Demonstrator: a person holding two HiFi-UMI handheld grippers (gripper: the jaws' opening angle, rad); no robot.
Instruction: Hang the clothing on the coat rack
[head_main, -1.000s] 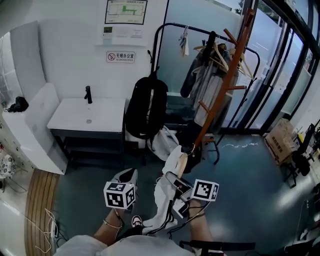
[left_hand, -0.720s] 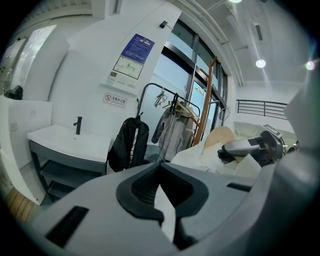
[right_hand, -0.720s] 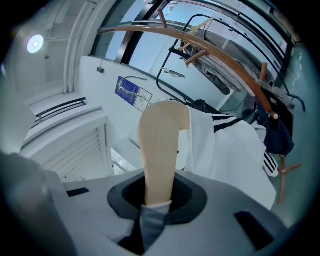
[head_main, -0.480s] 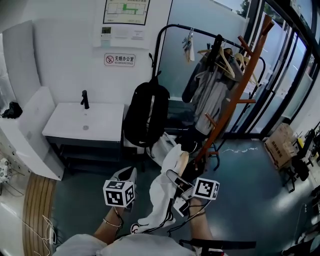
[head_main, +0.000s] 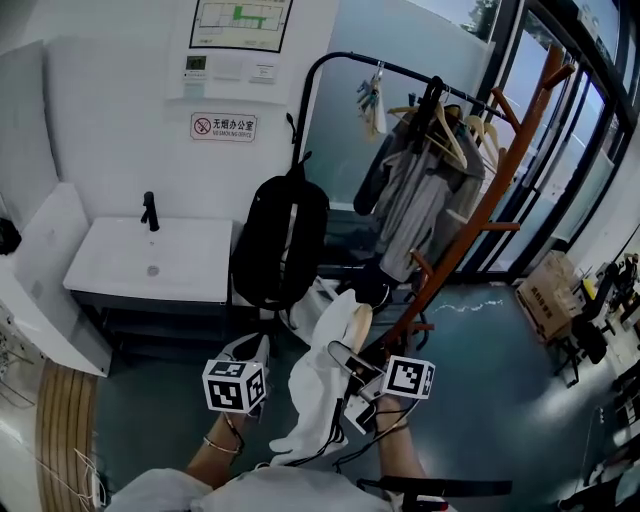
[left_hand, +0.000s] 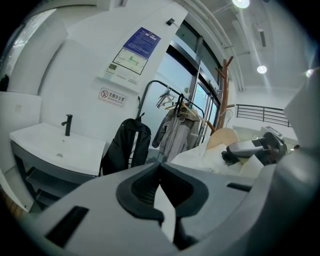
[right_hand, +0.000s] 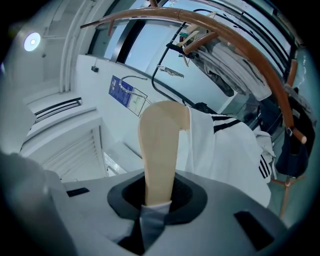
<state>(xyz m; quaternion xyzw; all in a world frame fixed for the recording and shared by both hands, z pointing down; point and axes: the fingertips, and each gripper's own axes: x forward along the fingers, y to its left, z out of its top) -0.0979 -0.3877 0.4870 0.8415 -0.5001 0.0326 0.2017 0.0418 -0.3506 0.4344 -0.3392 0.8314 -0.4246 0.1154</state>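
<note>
White, black-striped shirt (head_main: 315, 392) on a pale hanger (head_main: 358, 325), lower centre; right tool (right_hand: 157, 200) grips the hanger, left tool (left_hand: 160, 167) closed, empty.

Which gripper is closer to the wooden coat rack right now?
Right. In the head view, the right gripper, shut on the wooden hanger, sits just left of the coat rack's lower pole. The left gripper is farther left, beyond the white garment.
</note>
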